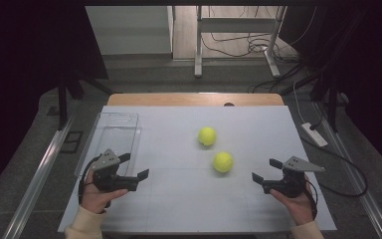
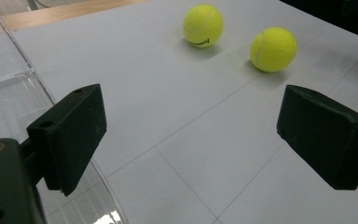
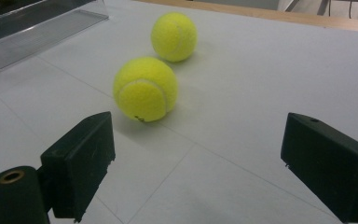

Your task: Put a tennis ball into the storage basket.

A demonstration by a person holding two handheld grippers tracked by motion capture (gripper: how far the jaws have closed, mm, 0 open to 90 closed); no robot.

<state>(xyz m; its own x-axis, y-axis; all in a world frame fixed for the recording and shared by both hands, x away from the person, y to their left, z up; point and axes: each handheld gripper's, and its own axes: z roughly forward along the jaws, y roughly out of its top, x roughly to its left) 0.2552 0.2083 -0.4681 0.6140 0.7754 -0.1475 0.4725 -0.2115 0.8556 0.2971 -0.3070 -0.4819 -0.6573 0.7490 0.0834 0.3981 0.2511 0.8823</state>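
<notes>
I worked over the white tabletop point(image 1: 189, 199), with the clear plastic rectangular tray point(image 1: 110, 130) at nine o'clock. Two fuzzy yellow-green tennis balls sat near centre, apart: the nearer ball point(image 1: 223, 162) at about four o'clock of the farther ball point(image 1: 207, 136). My right gripper point(image 1: 267, 173) and left gripper point(image 1: 135, 167) both hovered spread wide, holding nothing. I judged the nearer ball should be straddled squarely at its middle, then squeezed gently so it wouldn't roll.

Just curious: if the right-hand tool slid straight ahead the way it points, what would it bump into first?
Probably the nearer tennis ball; it sits slightly left of the right tool line, so it might just slip past.
</notes>
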